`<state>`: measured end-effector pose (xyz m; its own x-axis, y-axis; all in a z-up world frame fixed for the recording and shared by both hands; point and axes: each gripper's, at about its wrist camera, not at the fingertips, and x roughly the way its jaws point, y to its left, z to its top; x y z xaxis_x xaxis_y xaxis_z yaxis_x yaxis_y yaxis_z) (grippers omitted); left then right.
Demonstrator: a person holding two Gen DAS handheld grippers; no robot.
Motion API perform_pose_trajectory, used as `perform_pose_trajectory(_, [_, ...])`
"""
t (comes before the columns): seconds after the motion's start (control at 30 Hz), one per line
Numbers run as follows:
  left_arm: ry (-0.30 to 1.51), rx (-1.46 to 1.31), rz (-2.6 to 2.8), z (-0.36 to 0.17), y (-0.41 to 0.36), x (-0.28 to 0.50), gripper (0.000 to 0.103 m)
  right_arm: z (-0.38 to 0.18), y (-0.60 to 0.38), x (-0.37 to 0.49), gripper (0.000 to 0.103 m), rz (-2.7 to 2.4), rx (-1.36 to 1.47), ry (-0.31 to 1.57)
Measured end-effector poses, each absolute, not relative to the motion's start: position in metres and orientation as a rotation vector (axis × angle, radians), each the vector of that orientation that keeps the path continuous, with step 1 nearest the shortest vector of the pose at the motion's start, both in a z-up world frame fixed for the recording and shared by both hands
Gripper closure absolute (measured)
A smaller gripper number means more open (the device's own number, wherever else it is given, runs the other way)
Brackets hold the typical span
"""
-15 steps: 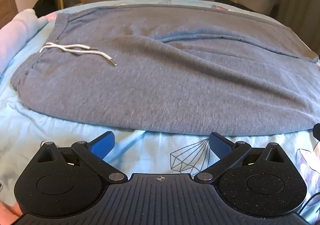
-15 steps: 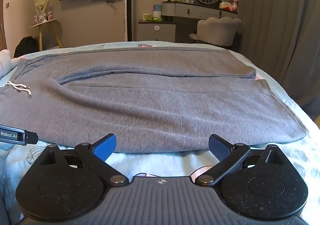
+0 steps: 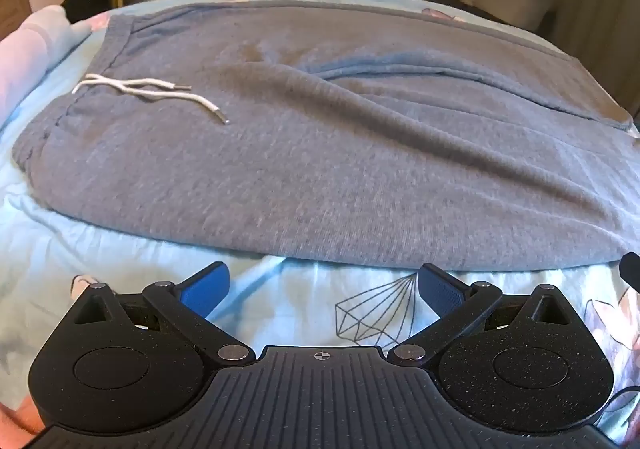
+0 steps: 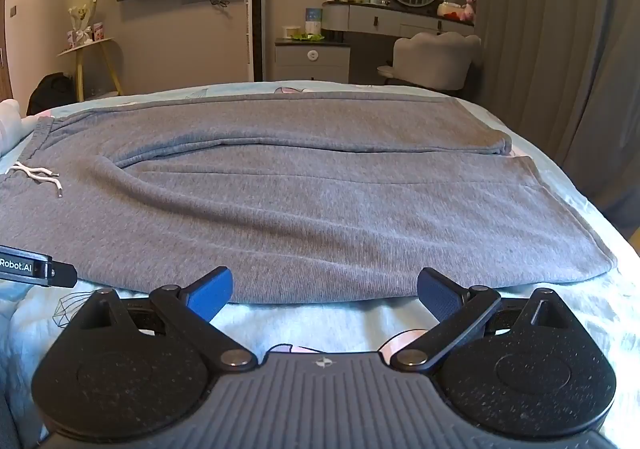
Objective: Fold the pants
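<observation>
While the grey pants (image 3: pixel 320 137) lie spread flat across the bed (image 3: pixel 280 289), waistband at the left with its white drawstring (image 3: pixel 152 93) loose on top, both legs run rightward, 1 lying beside the other. Just short of the near edge of the pants, the left hand-held gripper (image 3: pixel 322 289) hangs over bare sheet, jaws wide apart and holding nothing. Likewise gaping and empty, the right hand-held gripper (image 4: pixel 324 291) has its fingertips at the near hem.
</observation>
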<state>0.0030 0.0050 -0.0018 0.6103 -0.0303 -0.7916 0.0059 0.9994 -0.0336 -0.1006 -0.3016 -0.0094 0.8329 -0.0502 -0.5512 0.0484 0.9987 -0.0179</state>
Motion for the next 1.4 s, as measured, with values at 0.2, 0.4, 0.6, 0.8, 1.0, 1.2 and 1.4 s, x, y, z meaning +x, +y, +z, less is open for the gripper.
perform_pose_trajectory(0.2, [0.933, -0.048, -0.005, -0.0042, 0.0085, 0.0055, 0.0, -0.0093, -0.302, -0.1016, 0.004, -0.055, -0.006, 0.587])
perform_pose_trajectory(0.4, [0.937, -0.051, -0.008, -0.0044, 0.0083, 0.0049, 0.0, -0.0115, -0.3021, -0.1007, 0.004, -0.056, -0.005, 0.59])
perform_pose_trajectory(0.6, [0.945, -0.051, -0.006, -0.0056, 0.0083, 0.0058, 0.0, -0.0127, -0.3029, -0.1, 0.004, -0.062, 0.0, 0.597])
perform_pose_trajectory(0.8, [0.945, -0.051, -0.006, -0.0057, 0.0082, 0.0056, 0.0, -0.0122, -0.3031, -0.099, 0.004, -0.064, 0.001, 0.602])
perform_pose_trajectory(1.0, [0.945, -0.053, -0.006, -0.0066, 0.0084, 0.005, 0.0, -0.0122, -0.3029, -0.0988, 0.004, -0.065, 0.001, 0.604])
perform_pose_trajectory(1.2, [0.947, -0.053, -0.005, -0.0071, 0.0086, 0.0051, 0.0, -0.0124, -0.3027, -0.0986, 0.004, -0.065, 0.001, 0.605])
perform_pose_trajectory(1.4, [0.947, -0.053, -0.006, -0.0069, 0.0088, 0.0053, 0.0, -0.0123, -0.3028, -0.0986, 0.004, -0.064, 0.001, 0.605])
